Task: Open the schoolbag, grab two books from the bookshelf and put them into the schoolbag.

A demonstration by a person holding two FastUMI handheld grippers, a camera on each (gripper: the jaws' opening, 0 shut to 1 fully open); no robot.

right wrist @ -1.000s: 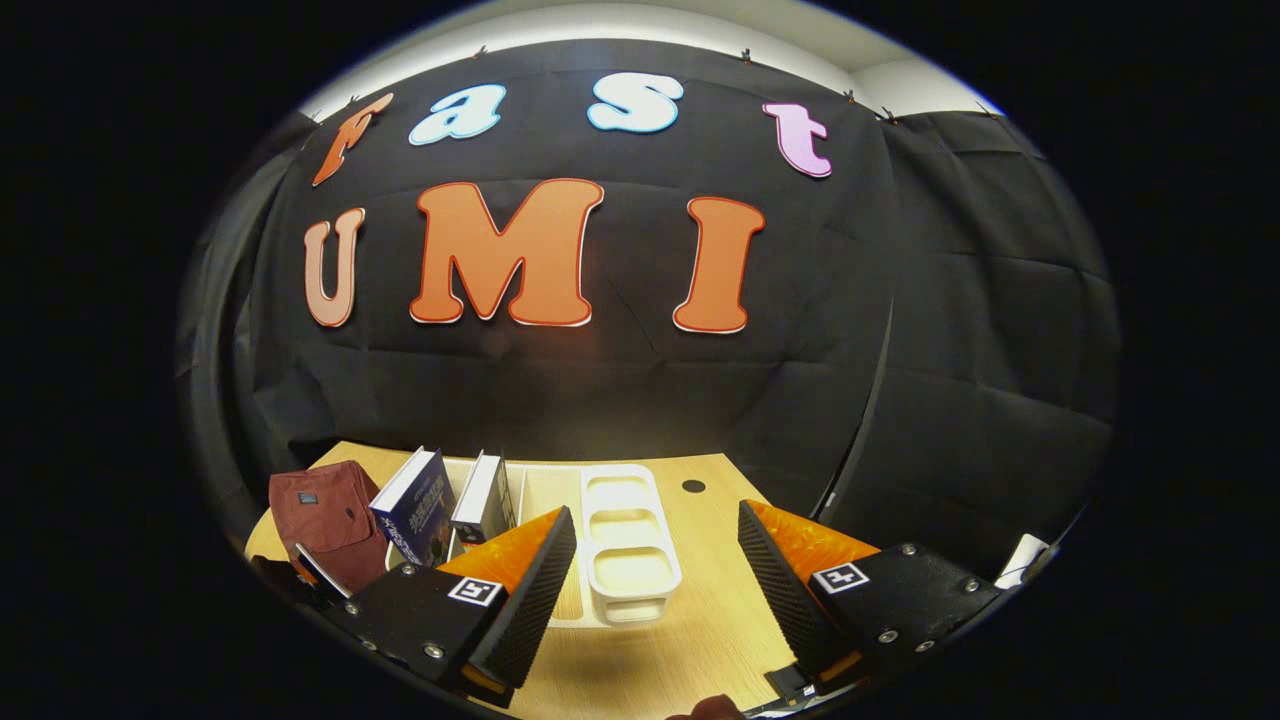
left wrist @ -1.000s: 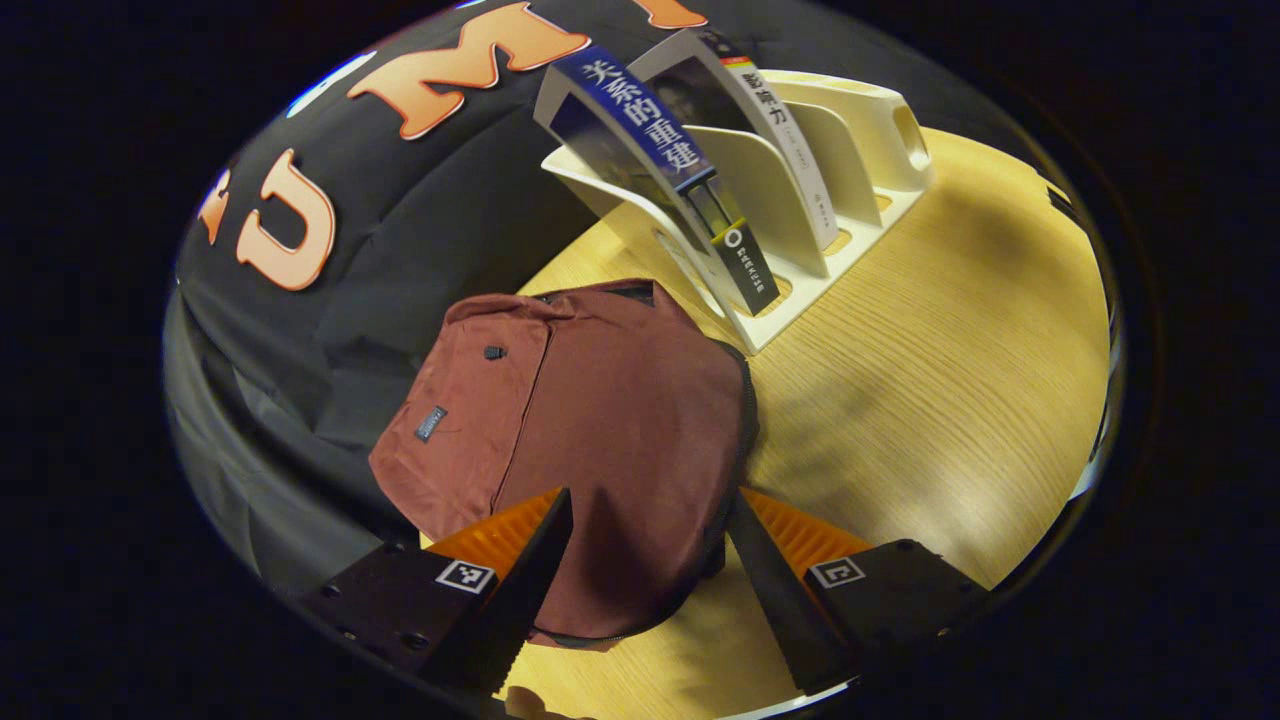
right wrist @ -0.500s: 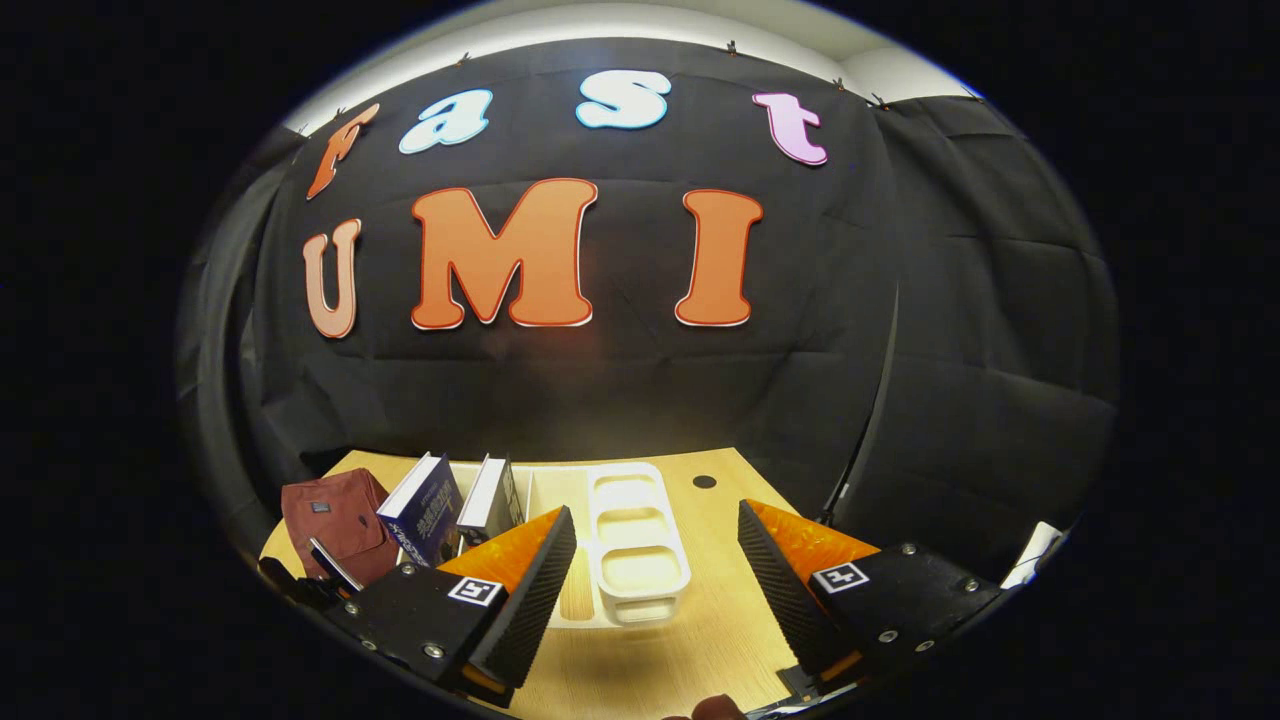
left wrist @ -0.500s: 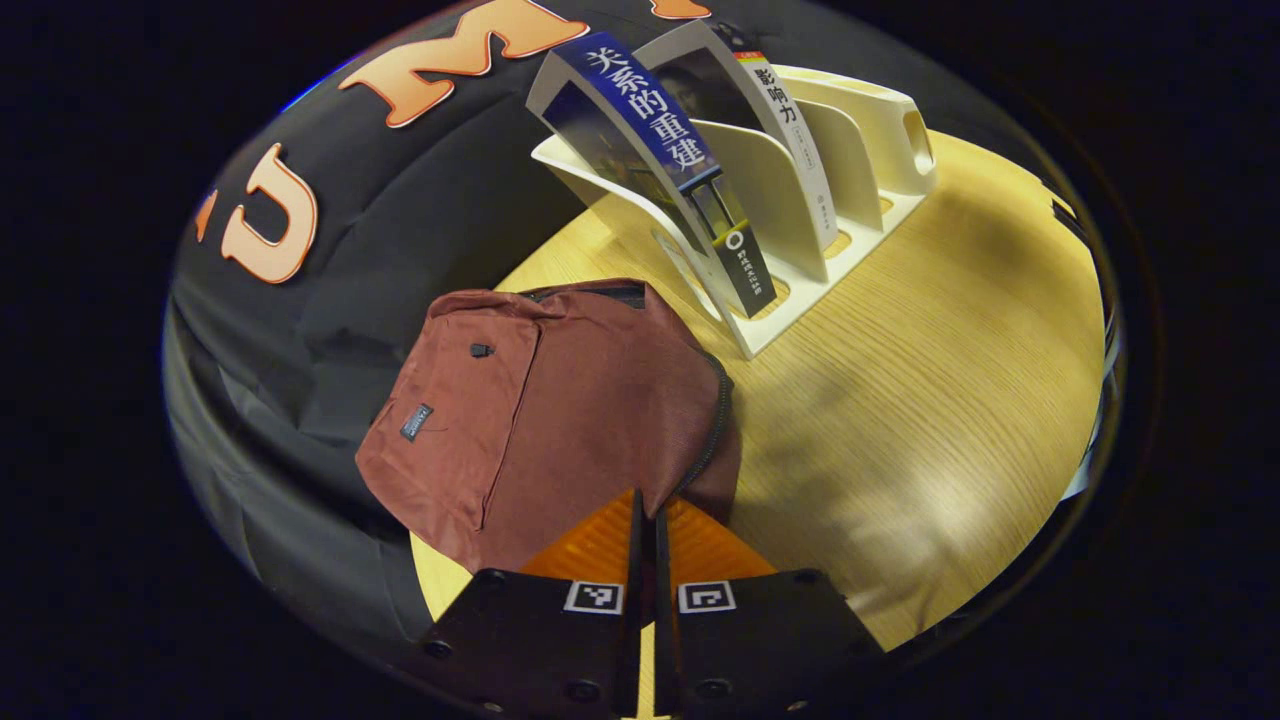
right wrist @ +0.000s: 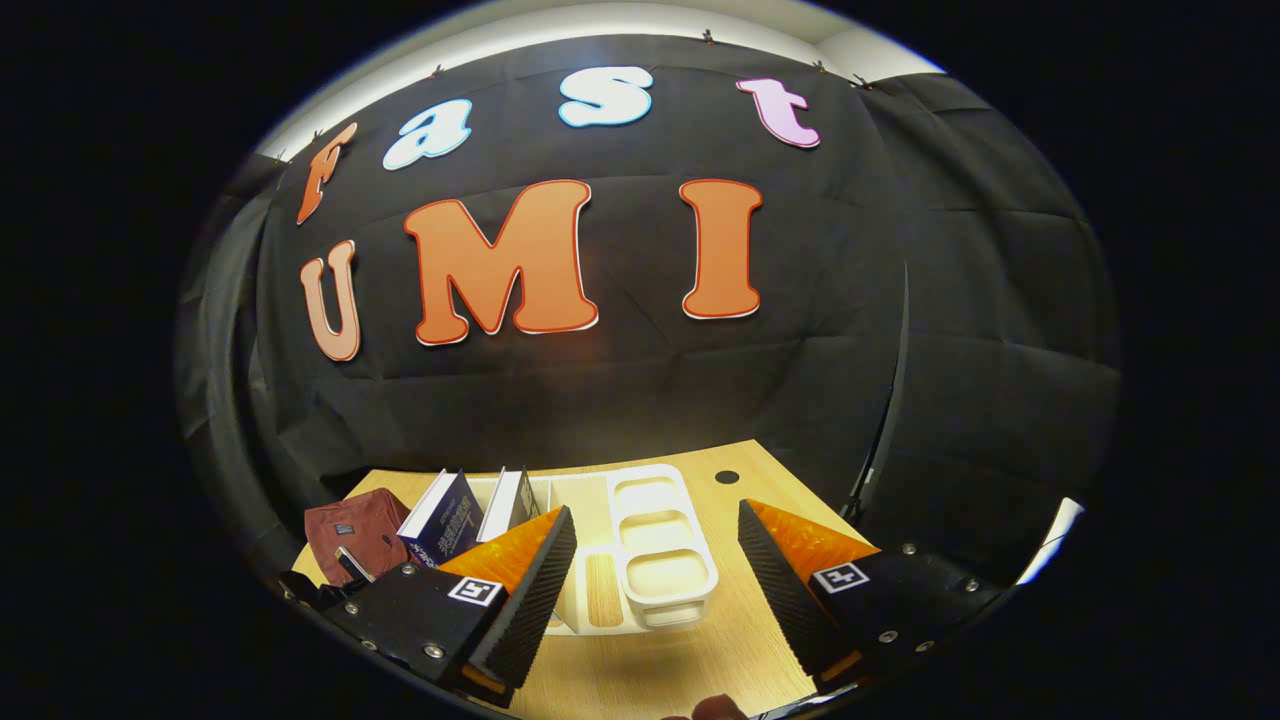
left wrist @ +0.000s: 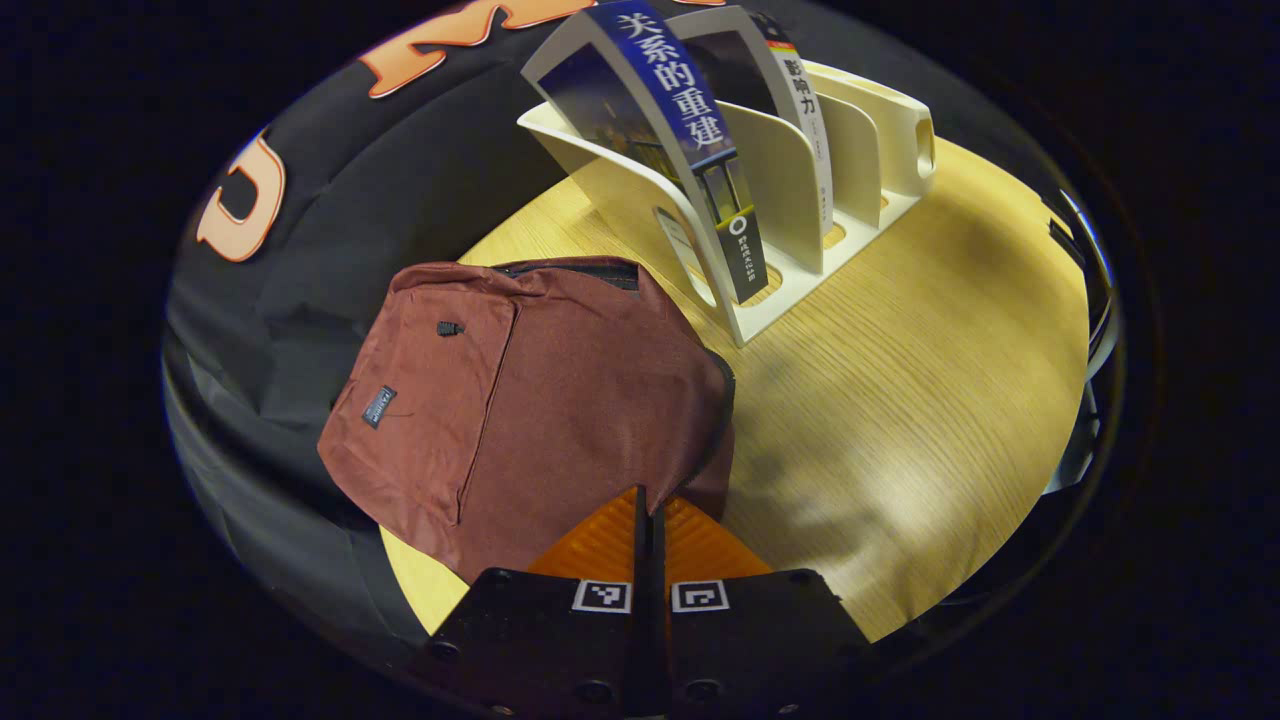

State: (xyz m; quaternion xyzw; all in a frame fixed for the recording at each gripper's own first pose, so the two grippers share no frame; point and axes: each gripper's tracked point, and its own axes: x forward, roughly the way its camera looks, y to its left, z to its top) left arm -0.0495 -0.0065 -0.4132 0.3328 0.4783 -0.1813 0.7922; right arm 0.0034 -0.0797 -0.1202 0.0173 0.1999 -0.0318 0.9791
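A maroon schoolbag (left wrist: 520, 390) lies flat on the wooden table (left wrist: 900, 400). My left gripper (left wrist: 648, 497) is shut on the bag's near edge, by the dark zipper line. Behind the bag stands a cream bookshelf (left wrist: 870, 150) holding a blue-spined book (left wrist: 690, 130) and a white-spined book (left wrist: 808, 120), both leaning in its slots. In the right gripper view, my right gripper (right wrist: 655, 512) hangs open and holds nothing, above the table in front of the bookshelf (right wrist: 660, 540). The blue book (right wrist: 445, 515), the white book (right wrist: 510, 500) and the schoolbag (right wrist: 350, 525) sit to its left.
The black cloth wall rises right behind the table and drapes close around the bag's far side. Bare tabletop (left wrist: 930, 330) stretches to the right of the bag. A small round hole (right wrist: 727, 477) marks the table's back edge.
My left gripper went from open around the bag's near corner to shut on its edge. The right gripper stayed open and tilted slightly, with the shelf shifting a little in its view.
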